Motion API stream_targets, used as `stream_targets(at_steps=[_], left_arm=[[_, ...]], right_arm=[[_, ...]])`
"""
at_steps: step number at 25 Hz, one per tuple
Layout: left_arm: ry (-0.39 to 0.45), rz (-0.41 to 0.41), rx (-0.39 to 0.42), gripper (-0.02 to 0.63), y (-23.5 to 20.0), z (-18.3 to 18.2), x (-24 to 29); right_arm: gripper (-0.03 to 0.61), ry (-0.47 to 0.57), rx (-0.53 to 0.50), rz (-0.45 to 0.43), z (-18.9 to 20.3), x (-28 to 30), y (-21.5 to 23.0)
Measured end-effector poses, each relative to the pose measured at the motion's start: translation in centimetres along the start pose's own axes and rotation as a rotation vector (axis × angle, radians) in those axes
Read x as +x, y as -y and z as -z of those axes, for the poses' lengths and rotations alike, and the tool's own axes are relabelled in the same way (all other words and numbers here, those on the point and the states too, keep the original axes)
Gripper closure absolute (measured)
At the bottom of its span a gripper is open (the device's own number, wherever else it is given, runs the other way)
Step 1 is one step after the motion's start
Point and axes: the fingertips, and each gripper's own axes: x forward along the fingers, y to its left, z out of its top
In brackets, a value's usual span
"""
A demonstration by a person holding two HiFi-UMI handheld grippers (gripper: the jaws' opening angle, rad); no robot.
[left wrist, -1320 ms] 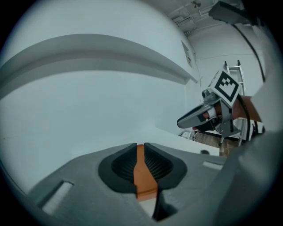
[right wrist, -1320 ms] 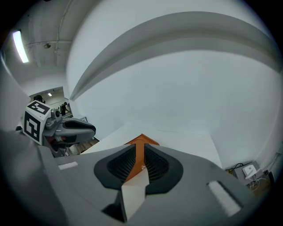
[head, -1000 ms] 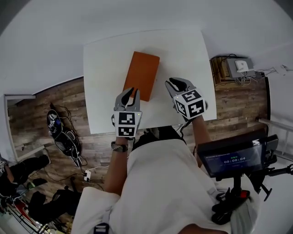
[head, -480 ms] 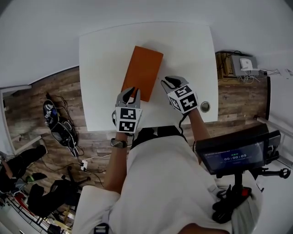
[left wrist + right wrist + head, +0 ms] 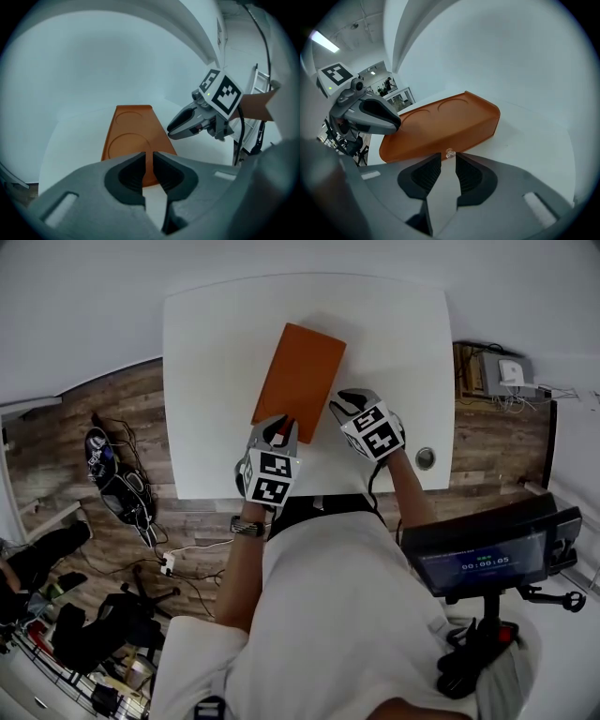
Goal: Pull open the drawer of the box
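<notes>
An orange box (image 5: 302,376) lies slantwise on the white table (image 5: 394,343); two round recesses mark its lid (image 5: 127,140). A small clear drawer knob (image 5: 450,153) sticks out of its long side wall (image 5: 454,133). My right gripper (image 5: 343,406) is at that side, narrowly open, its tips (image 5: 448,159) just short of the knob and not touching it. My left gripper (image 5: 278,431) sits at the box's near short end, its jaws (image 5: 148,161) almost together with nothing between them. Each gripper shows in the other's view: the right gripper (image 5: 180,125), the left gripper (image 5: 370,117).
A round cable hole (image 5: 425,458) sits in the table's near right corner. A screen on a stand (image 5: 483,559) is at the person's right. Cables and gear (image 5: 117,488) lie on the wooden floor at left; a shelf with a device (image 5: 511,376) is at right.
Both grippers have moved forward to the box. The right gripper has come in leftward against the box's long side; the left one has reached its near end.
</notes>
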Motion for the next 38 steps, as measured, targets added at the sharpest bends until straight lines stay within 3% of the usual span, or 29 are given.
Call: stream_targets(at_steps=[12,28,38], left_arm=[[-0.025,-0.004,-0.004,0.563,0.9,0.5,-0.7],[-0.015,-0.029,-0.064,0.565,1.3,0.7,-1.3],[-0.012,-0.015,-0.081,0.566,1.0,0.7,-0.9]], right_arm=[[0.477,-0.05,-0.224,-0.018,0.2,1.0,-0.3],[0.508,-0.065,-0.325,-0.001,0.5,1.0,-0.9],[0.509,-0.077,-0.295,0.006,1.2,0.8,-0.2]])
